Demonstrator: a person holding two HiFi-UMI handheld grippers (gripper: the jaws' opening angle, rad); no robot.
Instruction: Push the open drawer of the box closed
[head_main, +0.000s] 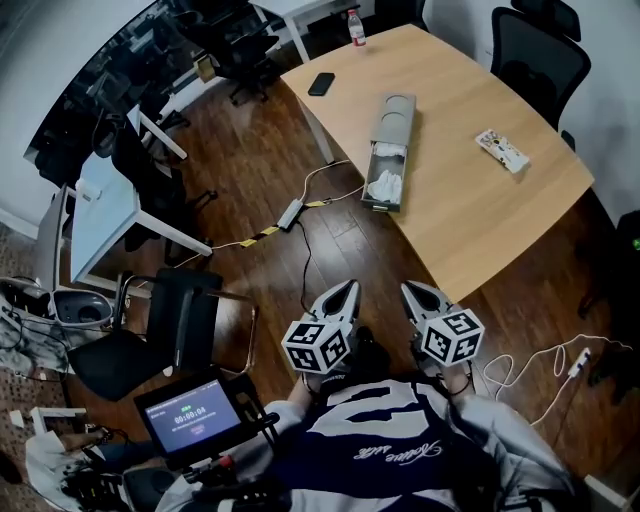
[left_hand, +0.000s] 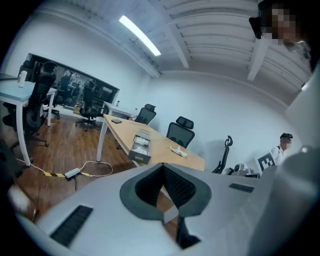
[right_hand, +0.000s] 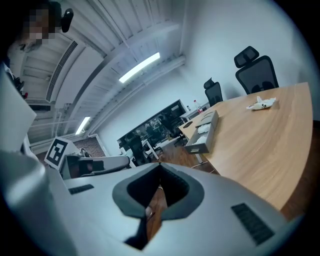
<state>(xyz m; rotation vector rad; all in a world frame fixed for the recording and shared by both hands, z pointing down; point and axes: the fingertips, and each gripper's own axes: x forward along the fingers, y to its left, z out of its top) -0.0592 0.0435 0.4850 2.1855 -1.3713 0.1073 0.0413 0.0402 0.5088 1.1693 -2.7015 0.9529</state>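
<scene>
The box (head_main: 394, 118) lies near the middle of the curved wooden table (head_main: 470, 215), its long side running toward the table's near edge, and its drawer (head_main: 385, 186) is pulled out at that near end with something white and crumpled inside. Both grippers are held low and close to the person's body, well apart from the table and the box, side by side over the dark wooden floor (head_main: 260, 150). The left gripper (head_main: 345, 288) has its jaws pressed together at the tips with nothing between them, and the right gripper (head_main: 412, 289) is the same, clenched on nothing. In the left gripper view the box (left_hand: 141, 146) shows far beyond the closed tips (left_hand: 162, 165), drawer front toward the camera; the right gripper view also shows the box (right_hand: 205, 131) at a distance past its own tips (right_hand: 159, 164). Elsewhere on the table are a dark phone (head_main: 321, 84), a bottle (head_main: 356, 28) at the far end, and a small white packet (head_main: 502, 150) — none of them touching the box. A power strip (head_main: 290, 212) with its cable lies on the floor beside the table.
</scene>
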